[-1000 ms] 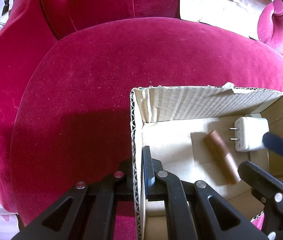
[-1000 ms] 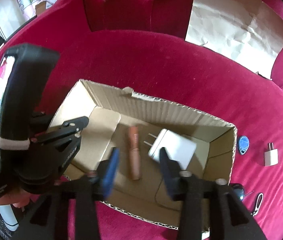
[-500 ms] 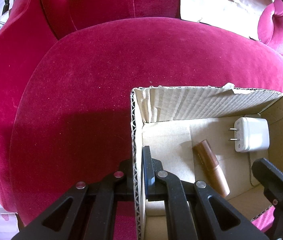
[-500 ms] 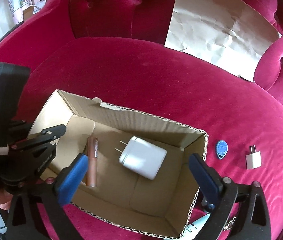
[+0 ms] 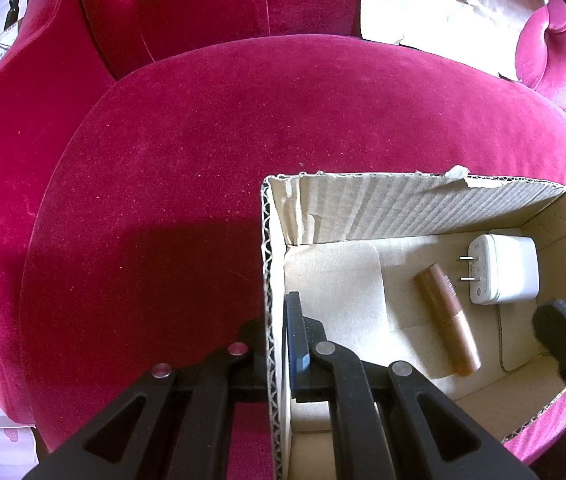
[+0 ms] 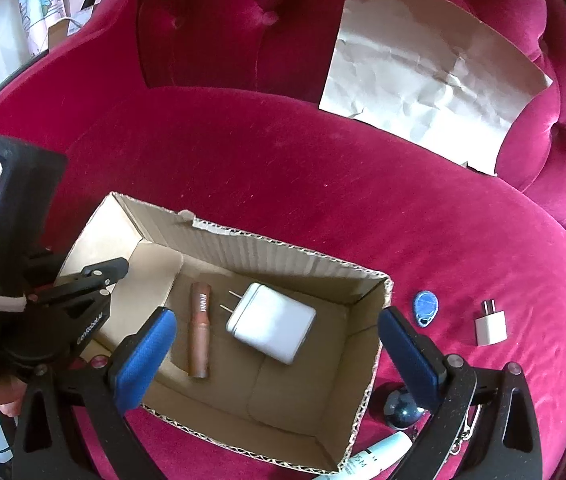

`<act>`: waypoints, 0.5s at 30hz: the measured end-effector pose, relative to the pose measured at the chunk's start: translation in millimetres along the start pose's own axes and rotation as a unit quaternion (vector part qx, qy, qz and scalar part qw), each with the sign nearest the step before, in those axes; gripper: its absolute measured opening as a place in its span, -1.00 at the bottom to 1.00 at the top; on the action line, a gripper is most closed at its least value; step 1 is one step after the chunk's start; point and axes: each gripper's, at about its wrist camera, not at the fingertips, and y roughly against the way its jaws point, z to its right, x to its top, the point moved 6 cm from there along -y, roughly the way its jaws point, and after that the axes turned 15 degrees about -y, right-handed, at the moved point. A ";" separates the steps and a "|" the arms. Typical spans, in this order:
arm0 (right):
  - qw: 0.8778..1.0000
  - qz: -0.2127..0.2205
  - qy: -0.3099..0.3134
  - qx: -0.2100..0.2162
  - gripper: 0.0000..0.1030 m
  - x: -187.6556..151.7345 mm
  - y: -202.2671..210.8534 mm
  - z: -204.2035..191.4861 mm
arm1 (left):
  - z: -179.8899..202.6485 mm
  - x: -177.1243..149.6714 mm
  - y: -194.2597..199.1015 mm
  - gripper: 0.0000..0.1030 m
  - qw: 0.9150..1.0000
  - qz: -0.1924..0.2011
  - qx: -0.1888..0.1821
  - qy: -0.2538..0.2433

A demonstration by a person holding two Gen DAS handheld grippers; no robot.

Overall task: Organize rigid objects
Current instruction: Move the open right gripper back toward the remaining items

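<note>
Now the white charger (image 6: 271, 328) lies in the box (image 6: 283, 250) between the right gripper's (image 6: 275, 354) open fingers (image 6: 145, 354).

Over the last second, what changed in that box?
The right gripper let go of the white charger; its jaws have just been opening, now wide and clear of it. The charger lies in the box beside the brown tube. The left gripper stays clamped on the box wall.

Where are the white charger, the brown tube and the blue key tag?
White charger (image 6: 273, 328), right wrist view, top face.
Brown tube (image 6: 199, 332), right wrist view, mid-body.
Blue key tag (image 6: 426, 306), right wrist view, centre.
</note>
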 end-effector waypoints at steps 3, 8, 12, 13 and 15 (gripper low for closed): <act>1.000 0.004 -0.005 -0.003 0.99 1.8 4.0 4.7 | -0.1 0.1 0.1 -0.91 1.000 0.000 0.001 0.000; 1.000 0.006 -0.019 -0.009 0.99 4.1 8.8 17.1 | -0.7 -0.6 0.9 -0.91 1.000 0.000 0.001 0.000; 0.999 0.010 -0.033 -0.015 0.99 7.7 13.6 30.0 | -0.4 -0.8 0.7 -0.91 1.000 0.001 0.001 0.000; 0.999 0.011 -0.037 -0.017 0.99 8.4 14.9 34.0 | -0.9 -0.8 0.7 -0.92 1.000 0.001 0.001 0.000; 0.999 0.013 -0.043 -0.022 0.99 9.4 16.8 40.4 | -0.6 -0.7 0.9 -0.92 1.000 0.001 0.001 -0.001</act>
